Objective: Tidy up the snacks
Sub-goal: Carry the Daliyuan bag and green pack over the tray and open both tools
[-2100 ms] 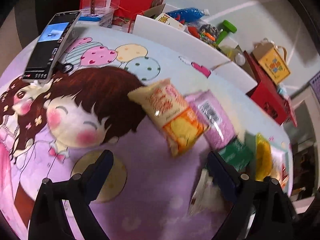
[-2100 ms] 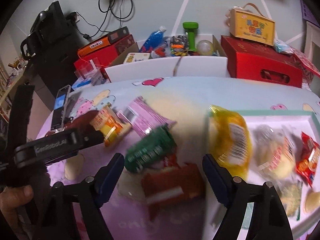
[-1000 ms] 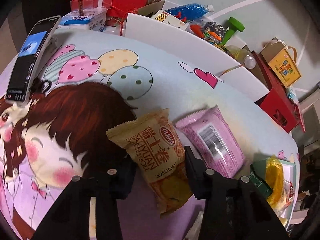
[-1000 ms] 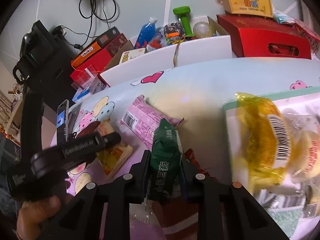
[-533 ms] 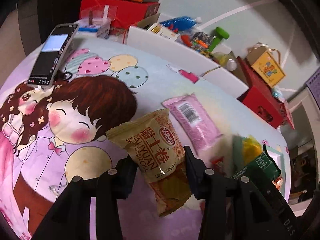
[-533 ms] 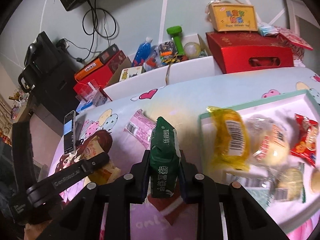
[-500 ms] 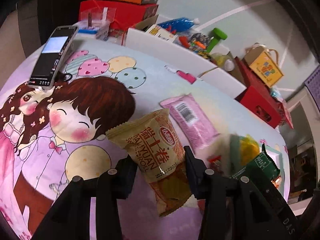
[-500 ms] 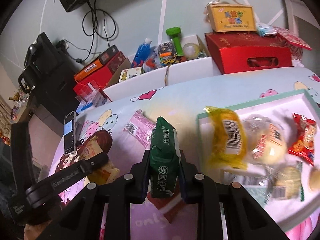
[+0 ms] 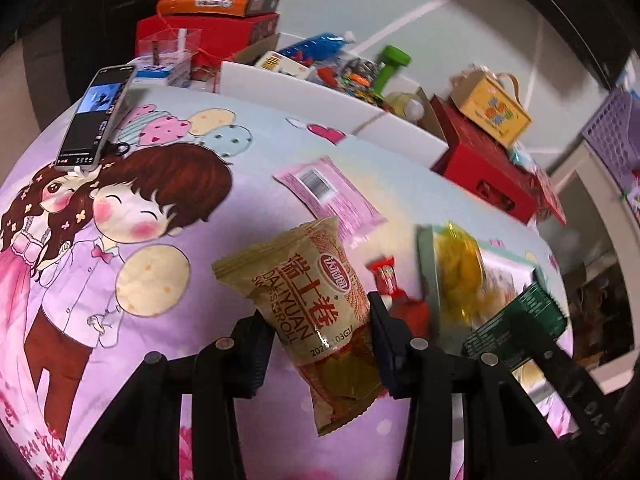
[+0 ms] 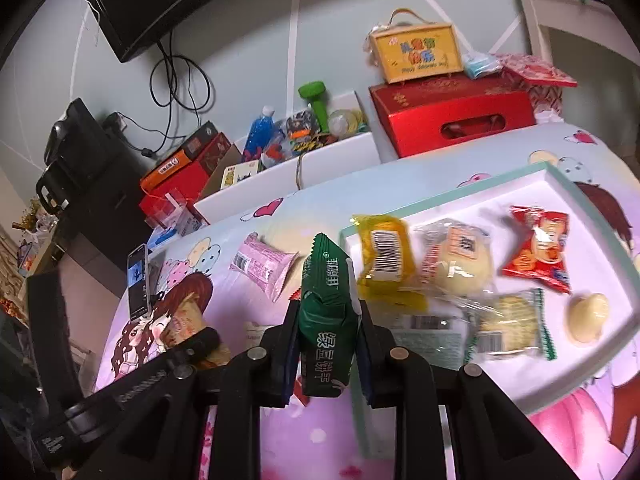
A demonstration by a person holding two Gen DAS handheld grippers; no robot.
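A tan Swiss-roll packet (image 9: 316,312) is pinched between the jaws of the left gripper (image 9: 318,340) and is held lifted above the tabletop (image 9: 224,240), which is covered by a cartoon-printed cloth. A green snack packet (image 10: 326,320) is clamped upright between the jaws of the right gripper (image 10: 325,344); in the left wrist view the same packet is seen at the lower right, over the near edge of the tray (image 10: 532,172).

The white tray with its pale green rim lies on the right part of the tabletop. Inside it, a yellow packet (image 10: 382,254) is found at the left end, a clear-wrapped round bun (image 10: 460,264) just beside it, a red packet (image 10: 538,254) farther right, a green-edged biscuit packet (image 10: 514,322) nearer the camera, and a small pale round sweet (image 10: 588,318) at the right.

On the cloth, a pink packet (image 9: 330,196) is seen lying flat just beyond the tan one, and a red packet (image 9: 394,288) is partly hidden behind the left gripper; its shape cannot be made out fully. A phone (image 9: 98,116) is propped at the far left edge. Beyond the tabletop, a white box of toys (image 10: 304,148) and a red gift box (image 10: 452,116) topped by a yellow carry box (image 10: 416,52) are visible.
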